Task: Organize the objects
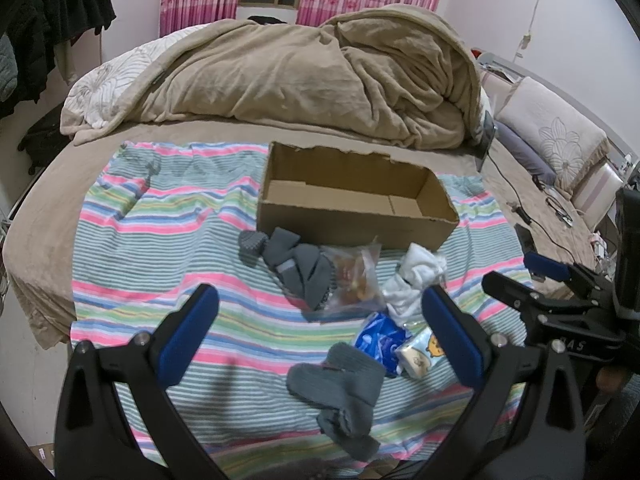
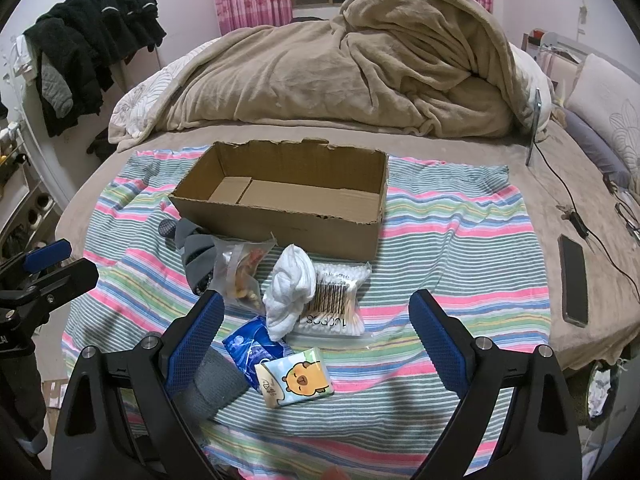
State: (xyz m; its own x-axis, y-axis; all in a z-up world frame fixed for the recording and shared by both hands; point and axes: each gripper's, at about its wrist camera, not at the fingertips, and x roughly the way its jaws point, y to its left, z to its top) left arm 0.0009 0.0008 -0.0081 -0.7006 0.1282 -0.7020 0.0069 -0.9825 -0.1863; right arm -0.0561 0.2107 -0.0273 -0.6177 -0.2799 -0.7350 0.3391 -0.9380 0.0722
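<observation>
A: How far along is the sorting?

B: By the look of it, not started. The cardboard box (image 2: 280, 204) sits at twelve o'clock on the striped cloth (image 2: 460, 248), and its floor is bare. Everything meant for it lies loose in front of its near wall.

A: What exactly is waiting?

B: Nearest the box, at about eleven o'clock, a dark grey sock bundle (image 2: 196, 252) touches a clear snack bag (image 2: 240, 272). Beside that, a rolled white sock (image 2: 290, 292) lies partly over a pack of cotton swabs (image 2: 340, 300). Closer in, a blue packet (image 2: 252, 348) touches a tissue pack (image 2: 296, 380), and a grey sock (image 1: 340, 384) lies at six o'clock in the left wrist view.

A: And the tools?

B: The left gripper (image 1: 320, 332) hangs over the pile, spread wide, with nothing in it. The right gripper (image 2: 316, 344) does the same over the tissue pack, its blue pads apart and empty.

A: Any writing to read?

B: The swab pack carries a barcode and upside-down print that seems to read "100PCS" and "MADE IN", though the fisheye blurs it. The tissue pack shows a yellow cartoon animal and a slanted word too small to make out.

A: Anything further off?

B: A phone (image 2: 574, 280) lies at three o'clock off the cloth, and a rumpled beige blanket (image 2: 360, 64) lies behind the box.
</observation>
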